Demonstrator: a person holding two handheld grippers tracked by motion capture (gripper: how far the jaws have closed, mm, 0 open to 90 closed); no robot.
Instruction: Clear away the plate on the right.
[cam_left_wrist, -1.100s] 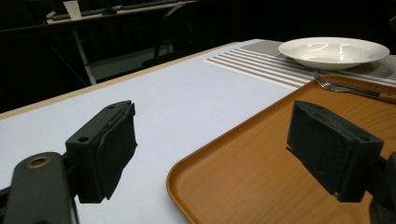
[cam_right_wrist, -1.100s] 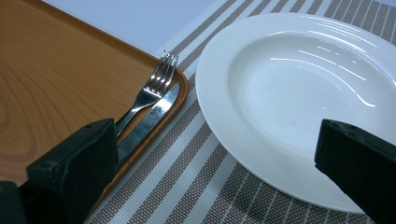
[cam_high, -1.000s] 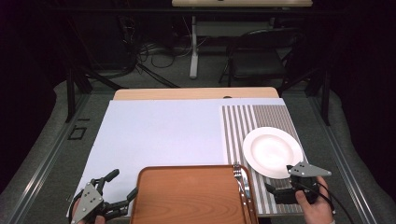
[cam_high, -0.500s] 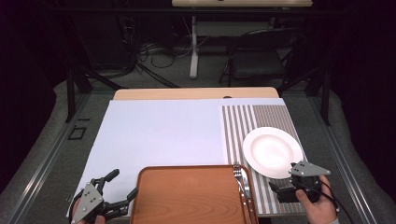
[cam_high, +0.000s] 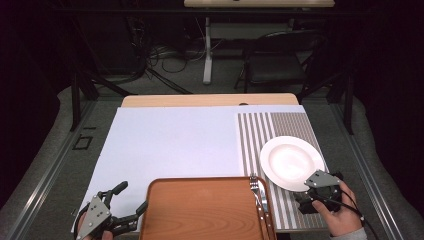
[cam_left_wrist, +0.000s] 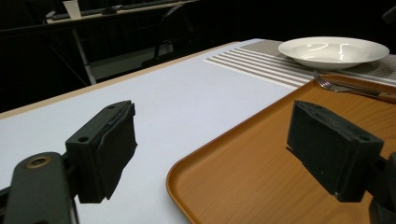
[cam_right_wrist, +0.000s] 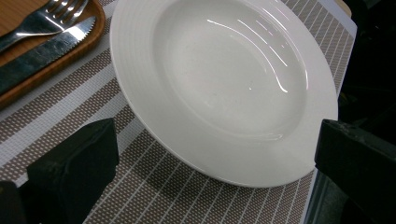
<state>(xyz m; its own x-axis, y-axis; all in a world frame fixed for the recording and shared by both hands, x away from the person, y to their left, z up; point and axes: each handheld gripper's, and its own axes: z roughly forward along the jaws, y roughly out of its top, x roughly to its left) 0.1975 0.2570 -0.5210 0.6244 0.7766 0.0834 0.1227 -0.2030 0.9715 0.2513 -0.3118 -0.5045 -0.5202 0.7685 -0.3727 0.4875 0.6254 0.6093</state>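
Right gripper view alone reveals a probably serrated knife (cam_right_wrist: 42, 53).

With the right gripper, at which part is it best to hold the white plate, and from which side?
Probably the near rim of the plate, approached from the person's side. The plate lies flat on the striped mat, and its wide, thin rim stands slightly off the mat, so one finger could go under and one over. The right gripper is open and already faces that edge.
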